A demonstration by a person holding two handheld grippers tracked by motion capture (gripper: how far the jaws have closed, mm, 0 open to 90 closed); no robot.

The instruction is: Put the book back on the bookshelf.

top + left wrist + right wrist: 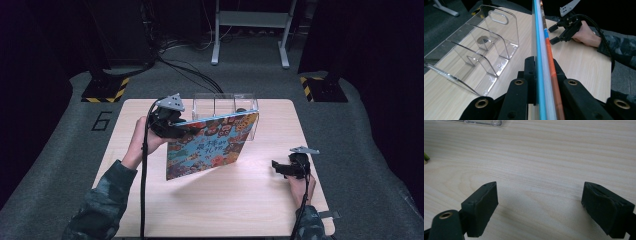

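Black jaws of the left gripper [541, 75] are pinched hard on the edge of a thin, colourful hardcover picture book [212, 145]. In the left gripper view the book runs edge-on up between the pads, its pale blue cover and orange spine strip squeezed flat. Taking the clear acrylic divided file rack [225, 107] as the landmark, the book hangs just in front of it. It is held upright and tilted above the pale wooden table [225, 200], with its upper far corner overlapping the rack's front and its lower corner nearest the person. The left gripper sits at the book's upper left corner, level with the rack's left end.

The right gripper [281, 167] rests low over the table well to the right of and nearer than the rack. Its jaws are spread apart with nothing between them; the right gripper view shows bare wood between the pads [484, 207].

The book looks stiff and fairly light, but its glossy cover could slip, and a one-corner grip lets it swing. It would likely handle better gripped deep along the spine-side edge near the middle. The rack is light, rigid plastic and may skid if the book knocks a divider.
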